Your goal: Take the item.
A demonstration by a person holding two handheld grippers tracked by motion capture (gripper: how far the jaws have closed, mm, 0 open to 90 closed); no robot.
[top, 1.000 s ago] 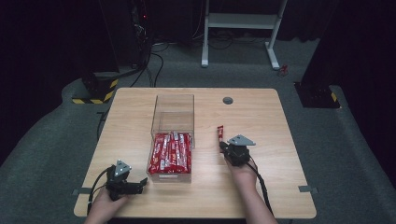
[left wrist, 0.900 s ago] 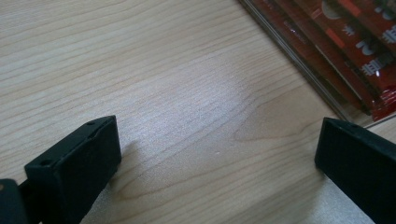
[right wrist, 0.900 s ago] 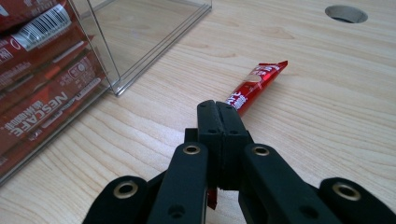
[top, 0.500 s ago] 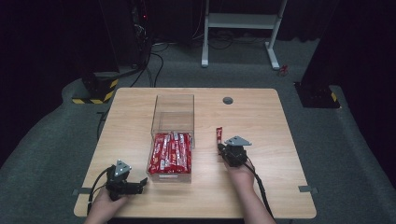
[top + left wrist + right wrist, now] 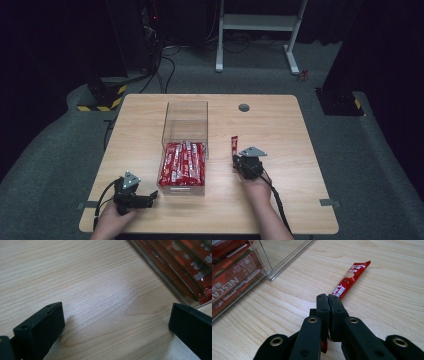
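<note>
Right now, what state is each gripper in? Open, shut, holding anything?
Left gripper: open, nothing between its jaws, over bare table.
Right gripper: shut on a red packet lying on the table.

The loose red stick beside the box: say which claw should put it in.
Right. The right claw is already shut on the stick, just right of the box. The left claw sits open at the box's near-left corner.

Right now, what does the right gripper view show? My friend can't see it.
The right gripper, jaws shut, pinches one end of a red sachet lying on the wooden table. A clear box holding more red sachets sits at the left.
</note>
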